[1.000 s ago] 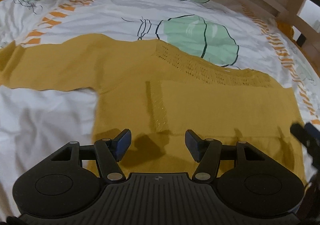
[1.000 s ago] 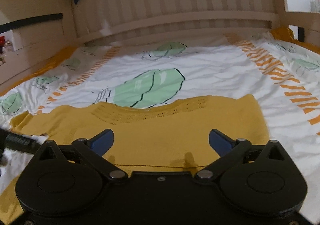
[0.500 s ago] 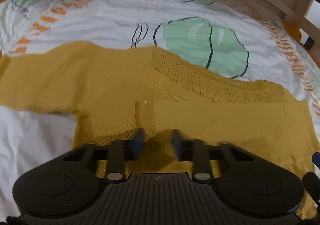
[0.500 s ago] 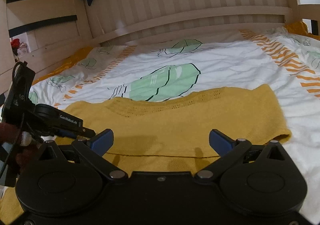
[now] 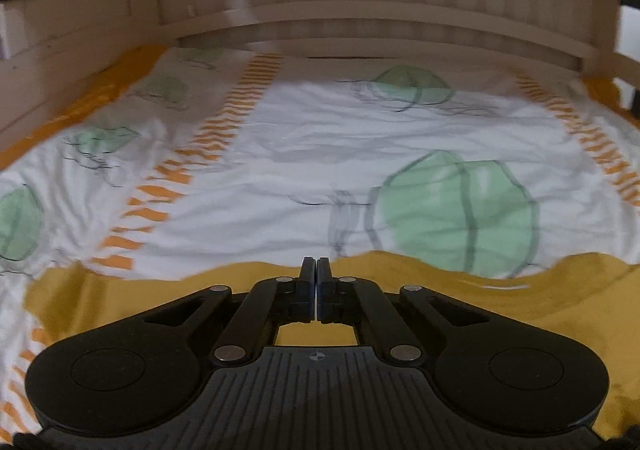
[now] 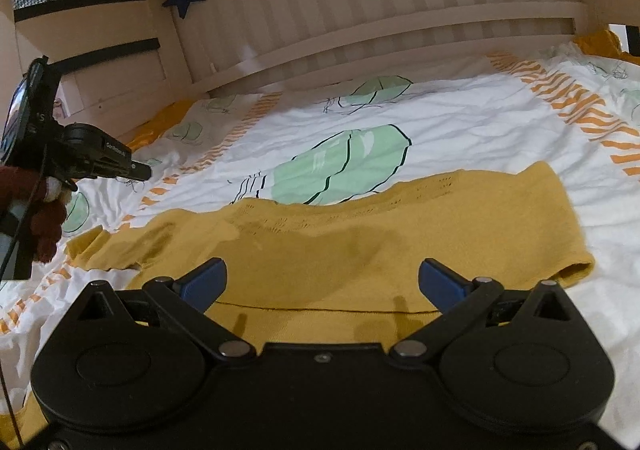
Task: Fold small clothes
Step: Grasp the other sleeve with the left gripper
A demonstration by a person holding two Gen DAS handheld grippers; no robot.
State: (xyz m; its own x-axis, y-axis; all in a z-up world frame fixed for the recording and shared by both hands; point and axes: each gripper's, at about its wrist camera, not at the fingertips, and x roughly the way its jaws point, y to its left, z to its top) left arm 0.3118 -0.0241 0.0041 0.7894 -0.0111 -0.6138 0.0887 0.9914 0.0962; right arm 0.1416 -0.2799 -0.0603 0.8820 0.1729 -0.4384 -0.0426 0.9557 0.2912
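The yellow top [image 6: 360,246] lies flat on the bed sheet [image 6: 460,122]. The left gripper [image 5: 317,270] is pinched tight — on cloth or not, I cannot tell. The right gripper [image 6: 322,282] hangs wide open just above the top. Next, I think, it grabs an edge — then fold.

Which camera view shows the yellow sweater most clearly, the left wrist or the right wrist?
The right wrist view is best: the yellow sweater lies sharp and nearly whole on the bedsheet, beyond the open right gripper. The left wrist view is blurred and shows only a band of it around the shut left gripper.
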